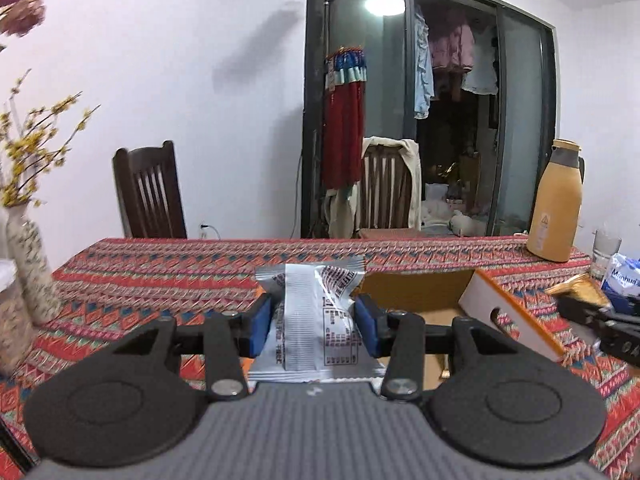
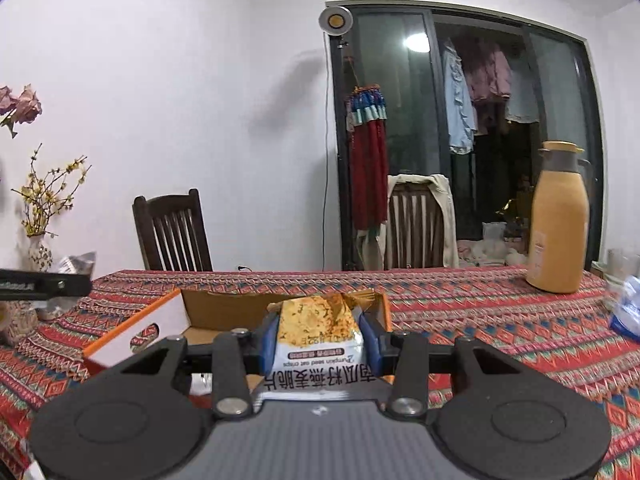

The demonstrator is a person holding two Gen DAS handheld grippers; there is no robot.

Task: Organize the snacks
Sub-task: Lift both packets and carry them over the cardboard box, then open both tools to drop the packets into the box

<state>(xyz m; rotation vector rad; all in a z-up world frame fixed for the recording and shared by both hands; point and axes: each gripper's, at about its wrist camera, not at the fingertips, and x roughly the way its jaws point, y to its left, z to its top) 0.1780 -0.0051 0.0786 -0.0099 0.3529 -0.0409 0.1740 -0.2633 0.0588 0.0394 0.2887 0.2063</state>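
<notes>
**Both grippers loaded, cardboard box between them**

Left wrist view. The left gripper [image 1: 314,322] is held level above the table, its blue pads [image 1: 260,326] closed against a silver snack packet [image 1: 316,320] standing upright between them, back face to the camera (printed text and a centre seam visible, crimped ends top and bottom). The foil is pinched in at the waist where the pads press. Just beyond the packet, toward 1 o'clock, sits an open cardboard box [image 1: 504,312]: brown inside, white outer wall with orange edging and an oval hand slot. The right gripper [image 1: 600,320] shows at 3 o'clock, dark and partly cut off, with something gold at its tip. On the patterned tablecloth [image 1: 180,276], woven in red, teal and orange bands, stand a tan thermos jug [image 1: 556,208] at 2 o'clock and a speckled vase [image 1: 34,272] with yellow sprigs at 9 o'clock. A blue-and-white pack [image 1: 624,280] lies near the right edge. A dark slatted chair [image 1: 150,192] stands behind the table.

Right wrist view. The right gripper [image 2: 318,340] is likewise level, pads shut onto an oat crisps packet [image 2: 318,336] (label reads upside down, golden photo above white). It hangs over the box's [image 2: 160,320] near right corner; the box interior lies toward 11 o'clock. The left gripper [image 2: 44,284] enters at 9 o'clock, its tip blurred. The thermos jug [image 2: 558,220] is at 2 o'clock, well apart.
</notes>
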